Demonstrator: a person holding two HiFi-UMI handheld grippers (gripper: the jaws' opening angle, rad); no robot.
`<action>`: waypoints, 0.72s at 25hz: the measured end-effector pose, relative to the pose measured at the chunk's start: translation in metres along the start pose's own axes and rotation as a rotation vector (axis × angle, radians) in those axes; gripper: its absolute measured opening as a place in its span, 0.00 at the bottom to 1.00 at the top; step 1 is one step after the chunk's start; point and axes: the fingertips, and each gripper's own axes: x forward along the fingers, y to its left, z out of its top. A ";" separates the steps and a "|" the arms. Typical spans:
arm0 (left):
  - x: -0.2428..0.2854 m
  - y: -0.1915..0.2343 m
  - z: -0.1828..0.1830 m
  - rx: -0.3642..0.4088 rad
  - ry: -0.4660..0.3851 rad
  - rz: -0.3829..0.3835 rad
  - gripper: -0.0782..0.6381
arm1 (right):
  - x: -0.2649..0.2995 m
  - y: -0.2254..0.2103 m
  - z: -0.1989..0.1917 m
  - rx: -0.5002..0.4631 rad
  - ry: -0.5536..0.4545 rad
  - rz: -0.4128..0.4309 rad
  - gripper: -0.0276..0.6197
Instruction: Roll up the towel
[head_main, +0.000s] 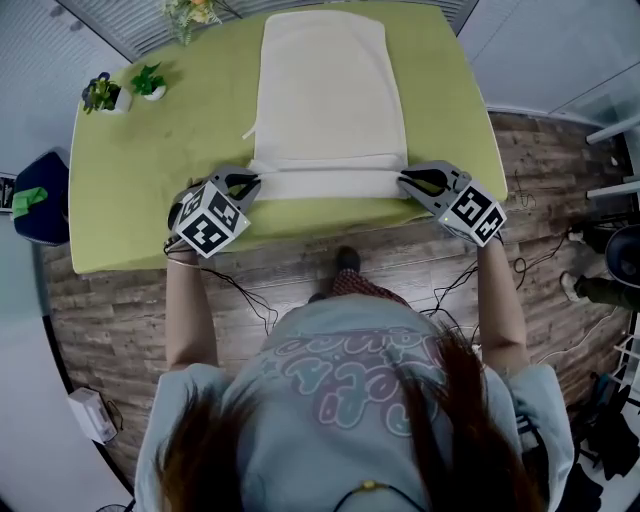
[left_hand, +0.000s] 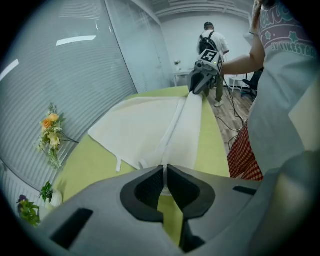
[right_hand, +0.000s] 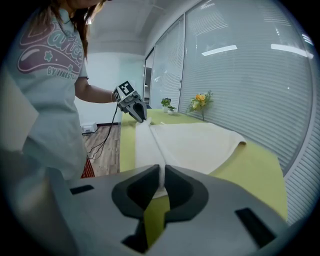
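Pinching the towel (head_main: 325, 90) by its near folded edge: left gripper (head_main: 248, 186) clamped at 9 o'clock, right gripper (head_main: 408, 180) at 3, unrolled length stretching toward 12.

A cream towel (head_main: 325, 90) of soft, matt cloth lies on a counter (head_main: 140, 190) whose yellow-green top looks smooth and matt. The left hand-held gripper (head_main: 250, 186) and the right hand-held gripper (head_main: 404, 179) have smooth grey plastic shells with a dull sheen. Their black pads (left_hand: 146, 191) are finely textured and look rubbery. On the near side, the floor (head_main: 270, 275) is grainy, matt wood plank. The person's T-shirt (head_main: 350, 390) is pale knit cloth.
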 end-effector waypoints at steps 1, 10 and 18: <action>0.000 0.000 -0.001 -0.012 0.009 -0.006 0.14 | 0.001 -0.002 0.000 0.000 -0.003 0.004 0.10; 0.018 0.022 0.006 0.004 0.063 0.076 0.15 | 0.013 -0.025 -0.007 0.009 0.003 -0.021 0.12; 0.024 0.029 0.005 0.025 0.056 0.184 0.14 | 0.003 -0.044 0.009 0.019 -0.104 -0.170 0.27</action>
